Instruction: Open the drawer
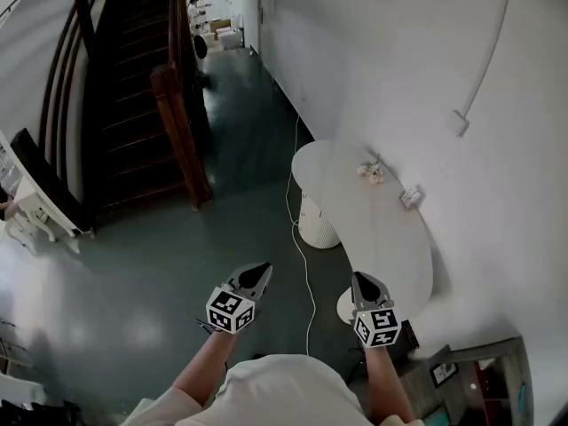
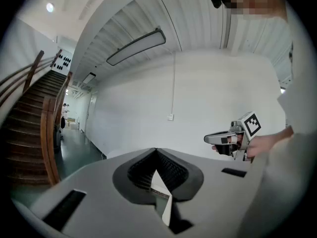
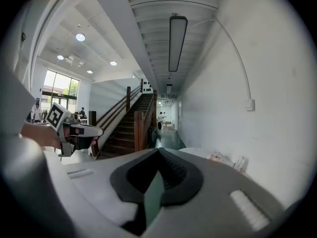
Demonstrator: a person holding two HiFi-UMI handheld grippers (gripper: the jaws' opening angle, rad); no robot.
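I make out no drawer in any view. In the head view my left gripper (image 1: 258, 275) and my right gripper (image 1: 363, 282) are held side by side over the dark green floor, both pointing forward and nearly level. Each one's jaws meet at the tips with nothing between them. The left gripper view looks past its shut jaws (image 2: 156, 150) at a bare white wall, with the right gripper (image 2: 224, 139) beside it. The right gripper view looks over its shut jaws (image 3: 158, 149) down a corridor, with the left gripper (image 3: 83, 131) at its left.
A white oval table (image 1: 390, 247) stands by the right wall, just ahead of the right gripper, bearing a small pink thing (image 1: 371, 173) and a small box (image 1: 409, 197). A white cable (image 1: 298, 238) runs across the floor. A wooden staircase (image 1: 133, 87) rises at left. A low cabinet (image 1: 479, 375) sits bottom right.
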